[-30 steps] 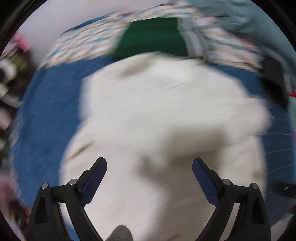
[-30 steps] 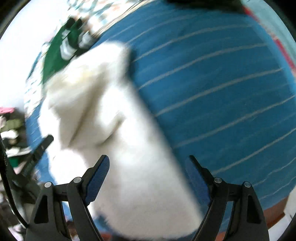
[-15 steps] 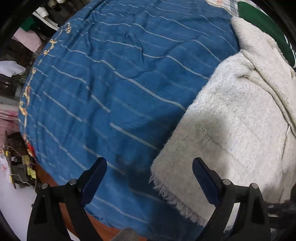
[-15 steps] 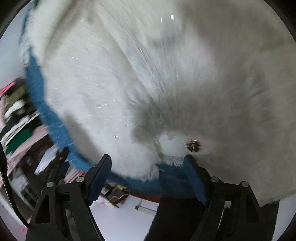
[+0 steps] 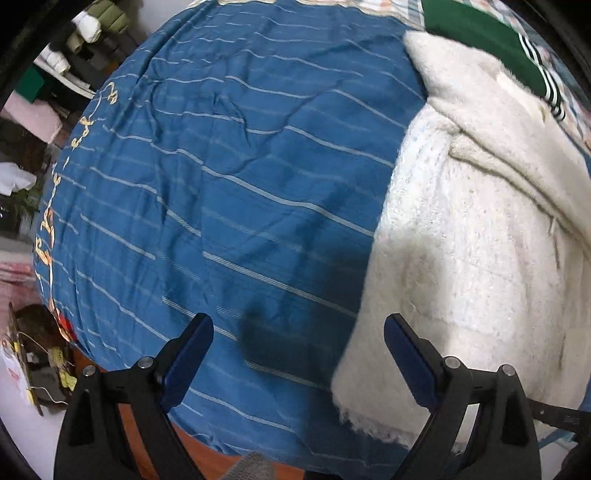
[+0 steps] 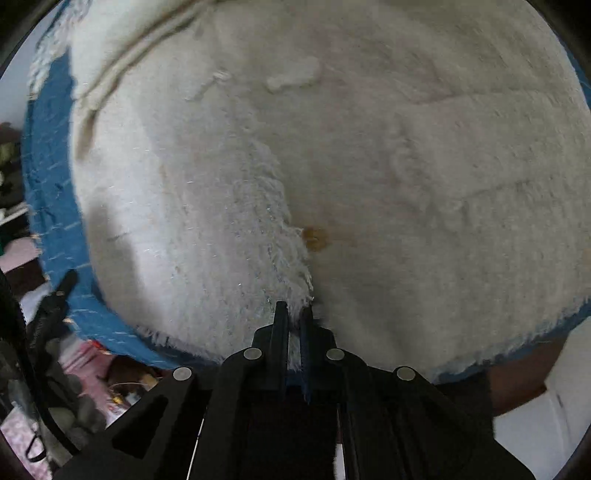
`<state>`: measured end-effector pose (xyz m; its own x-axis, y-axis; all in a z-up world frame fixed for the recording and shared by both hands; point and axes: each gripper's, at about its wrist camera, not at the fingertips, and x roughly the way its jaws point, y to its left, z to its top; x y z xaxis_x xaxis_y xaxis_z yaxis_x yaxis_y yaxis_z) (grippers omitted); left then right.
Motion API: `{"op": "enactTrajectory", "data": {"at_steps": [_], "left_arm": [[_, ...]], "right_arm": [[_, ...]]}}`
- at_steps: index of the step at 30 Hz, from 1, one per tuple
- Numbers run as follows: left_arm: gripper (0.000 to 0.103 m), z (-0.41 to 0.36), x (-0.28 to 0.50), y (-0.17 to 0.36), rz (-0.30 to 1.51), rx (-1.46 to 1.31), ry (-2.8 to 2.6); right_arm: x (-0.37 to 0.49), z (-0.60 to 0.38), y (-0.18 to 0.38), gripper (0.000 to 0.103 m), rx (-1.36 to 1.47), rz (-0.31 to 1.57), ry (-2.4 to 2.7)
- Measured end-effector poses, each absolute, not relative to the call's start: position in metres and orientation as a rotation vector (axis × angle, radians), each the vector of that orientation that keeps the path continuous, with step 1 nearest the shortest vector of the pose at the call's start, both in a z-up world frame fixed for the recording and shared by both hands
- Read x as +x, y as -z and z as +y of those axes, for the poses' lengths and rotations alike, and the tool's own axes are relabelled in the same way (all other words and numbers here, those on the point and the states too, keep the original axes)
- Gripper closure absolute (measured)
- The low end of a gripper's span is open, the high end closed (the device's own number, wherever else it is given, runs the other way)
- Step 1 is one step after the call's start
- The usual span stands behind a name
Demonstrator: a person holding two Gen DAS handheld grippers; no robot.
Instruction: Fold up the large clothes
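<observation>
**Left wrist view: a fluffy white garment on a blue striped bedspread**

Left wrist view: the left gripper [image 5: 298, 347] points steeply down with its jaws wide apart and nothing between them. Below it lies a blue bedspread [image 5: 229, 177] with thin pale stripes and some creases. Gold lettering [image 5: 50, 236] runs along its left edge, too curved and small to read. A white fluffy garment [image 5: 480, 236] lies on the right part of the bedspread; its frayed lower hem is just beside the gripper's right finger, not touching it. Beyond the garment's far end is a dark green cloth with black and white stripes [image 5: 491, 48], resting on a pale patterned cover [image 5: 391, 9]. At the left, past the bed's edge, stand cluttered shelves [image 5: 62, 62] of folded fabrics, and a pale floor shows below.

Right wrist view: the right gripper [image 6: 292, 314] has just been closing and is now clamped on the garment's fringed front edge [image 6: 280, 236] near the hem, with pile pinched between the pads. The garment fills nearly the whole frame. A small brass-coloured snap [image 6: 314, 237] sits just beside the fringed edge. A strip of the blue bedspread shows at the left and bottom, with blurred room clutter beyond.
</observation>
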<state>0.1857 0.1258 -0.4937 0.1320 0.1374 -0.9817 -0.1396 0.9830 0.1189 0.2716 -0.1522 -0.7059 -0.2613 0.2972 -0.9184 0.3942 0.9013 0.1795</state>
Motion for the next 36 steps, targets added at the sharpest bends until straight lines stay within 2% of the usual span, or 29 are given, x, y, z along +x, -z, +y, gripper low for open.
{"op": "enactTrajectory", "data": {"at_steps": [5,7,8,9,10,11,16,19,23,28,30,32,35,36], "left_arm": [[0.009,0.122,0.2,0.501,1.43,0.031,-0.208],[0.009,0.108,0.204,0.491,1.404,0.063,-0.189],[0.009,0.101,0.206,0.487,1.392,0.085,-0.184],[0.009,0.087,0.209,0.481,1.371,0.118,-0.169],[0.008,0.077,0.211,0.476,1.355,0.14,-0.15],[0.008,0.066,0.214,0.473,1.343,0.159,-0.136],[0.007,0.001,0.23,0.469,1.322,0.223,-0.116],[0.007,-0.03,0.239,0.474,1.307,0.261,-0.171],[0.007,-0.076,0.249,0.503,1.244,0.366,-0.279],[0.007,-0.099,0.255,0.559,1.285,0.44,-0.42],[0.006,-0.103,0.255,0.561,1.26,0.444,-0.475],[0.0,-0.104,0.258,0.563,1.256,0.445,-0.559],[0.0,-0.103,0.262,0.565,1.269,0.429,-0.618],[0.0,-0.103,0.262,0.565,1.272,0.432,-0.634]], "right_arm": [[0.294,-0.138,0.733,0.097,0.497,1.963,0.101],[0.303,-0.142,0.721,0.088,0.545,1.951,0.051],[0.306,-0.148,0.708,0.07,0.554,1.919,0.027],[0.309,-0.156,0.691,0.045,0.562,1.873,0.015],[0.312,-0.165,0.676,0.034,0.557,1.838,0.019],[0.316,-0.177,0.66,0.03,0.547,1.799,0.03],[0.347,-0.273,0.597,0.03,0.507,1.608,0.157],[0.381,-0.343,0.596,0.03,0.463,1.543,0.209],[0.431,-0.431,0.626,0.03,0.478,1.471,0.157],[0.507,-0.515,0.685,0.03,0.69,1.424,-0.052],[0.531,-0.521,0.71,0.03,0.784,1.419,-0.132],[0.548,-0.515,0.73,0.03,0.882,1.409,-0.239],[0.568,-0.487,0.754,0.03,0.929,1.46,-0.353],[0.577,-0.481,0.76,0.04,0.946,1.474,-0.381]]}}
